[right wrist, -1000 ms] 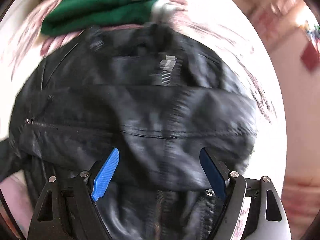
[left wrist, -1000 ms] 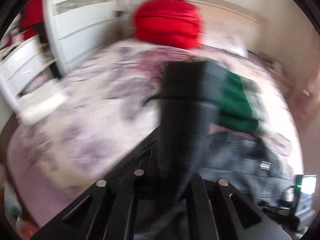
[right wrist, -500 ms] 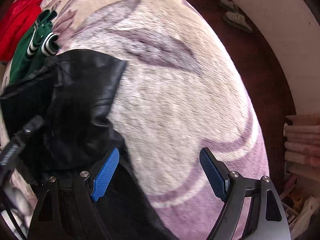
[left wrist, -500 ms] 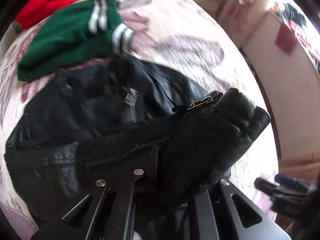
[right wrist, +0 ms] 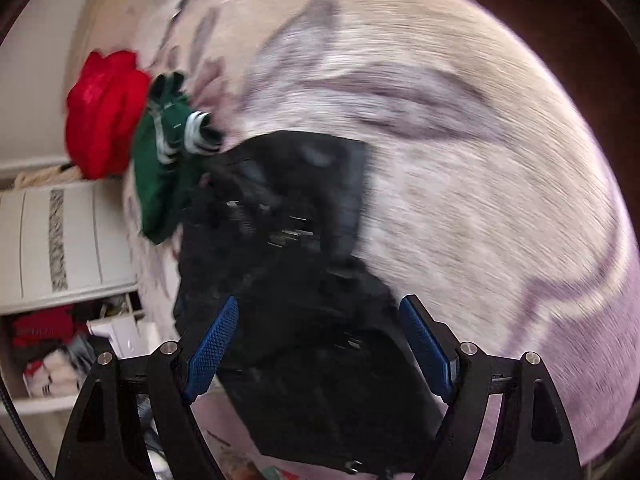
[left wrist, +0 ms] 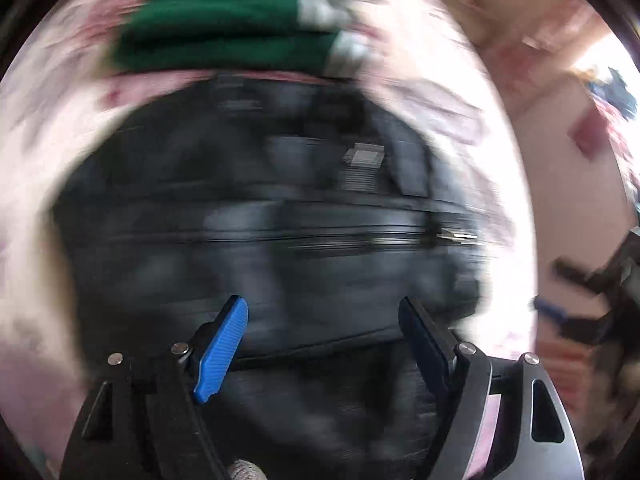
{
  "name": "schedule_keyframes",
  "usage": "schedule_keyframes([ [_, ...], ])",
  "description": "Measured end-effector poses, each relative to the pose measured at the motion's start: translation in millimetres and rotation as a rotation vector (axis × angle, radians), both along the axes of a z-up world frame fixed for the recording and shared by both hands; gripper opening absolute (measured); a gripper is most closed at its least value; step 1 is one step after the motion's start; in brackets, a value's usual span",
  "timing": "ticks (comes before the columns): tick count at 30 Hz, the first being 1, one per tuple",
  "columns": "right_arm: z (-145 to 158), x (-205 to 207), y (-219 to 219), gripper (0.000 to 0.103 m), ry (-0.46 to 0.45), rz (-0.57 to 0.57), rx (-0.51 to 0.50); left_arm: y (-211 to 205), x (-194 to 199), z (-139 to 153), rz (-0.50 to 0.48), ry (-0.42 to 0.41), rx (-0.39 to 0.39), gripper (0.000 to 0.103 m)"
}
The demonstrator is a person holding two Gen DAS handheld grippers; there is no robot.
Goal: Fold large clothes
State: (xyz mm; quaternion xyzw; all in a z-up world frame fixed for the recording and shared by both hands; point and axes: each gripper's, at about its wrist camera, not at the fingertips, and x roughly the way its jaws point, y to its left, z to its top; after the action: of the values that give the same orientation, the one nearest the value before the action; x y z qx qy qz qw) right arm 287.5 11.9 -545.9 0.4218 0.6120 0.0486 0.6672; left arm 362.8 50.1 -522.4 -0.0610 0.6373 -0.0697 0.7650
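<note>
A black leather jacket [left wrist: 280, 220] lies folded on the floral bedspread [left wrist: 48, 184]; the left wrist view is blurred. My left gripper [left wrist: 324, 344] is open and empty, hovering over the jacket's near edge. In the right wrist view the jacket [right wrist: 304, 280] lies bunched on the bed, and my right gripper [right wrist: 320, 348] is open and empty just above its near part. The right gripper also shows at the far right of the left wrist view [left wrist: 580, 300].
A folded green garment with white stripes [left wrist: 224, 24] lies just beyond the jacket, also seen in the right wrist view [right wrist: 164, 168]. A red garment [right wrist: 104, 112] lies behind it. A white wardrobe [right wrist: 64, 240] and cluttered shelves [right wrist: 60, 352] stand at the left of the bed [right wrist: 480, 200].
My left gripper has let go of the jacket flap and opened; the flap now lies on the jacket. My right gripper stayed open and swung its view left towards the wardrobe.
</note>
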Motion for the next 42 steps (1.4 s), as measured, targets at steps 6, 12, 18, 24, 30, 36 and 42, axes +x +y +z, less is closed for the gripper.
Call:
schedule_keyframes([
  [6,-23,71,57,0.084,0.049,0.234,-0.218,141,-11,-19,0.265,0.015,0.220,0.077],
  [12,-32,84,96,0.010,0.002,0.356,-0.419,186,19,-51,0.391,0.030,0.236,0.077],
  [18,7,70,74,0.008,-0.073,0.249,-0.492,186,57,-73,0.423,0.055,0.135,0.079],
  [24,-9,73,54,0.007,0.010,0.218,-0.621,201,56,-9,0.484,-0.101,0.074,0.079],
  [30,-27,84,50,0.007,0.052,0.276,-0.704,193,56,-35,0.368,-0.054,0.251,0.079],
  [36,-58,106,49,0.008,0.125,0.356,-0.677,195,78,-91,0.324,0.036,0.328,0.080],
  [42,-10,104,22,0.011,0.095,0.268,-0.576,204,60,-38,0.343,-0.041,0.355,0.080],
])
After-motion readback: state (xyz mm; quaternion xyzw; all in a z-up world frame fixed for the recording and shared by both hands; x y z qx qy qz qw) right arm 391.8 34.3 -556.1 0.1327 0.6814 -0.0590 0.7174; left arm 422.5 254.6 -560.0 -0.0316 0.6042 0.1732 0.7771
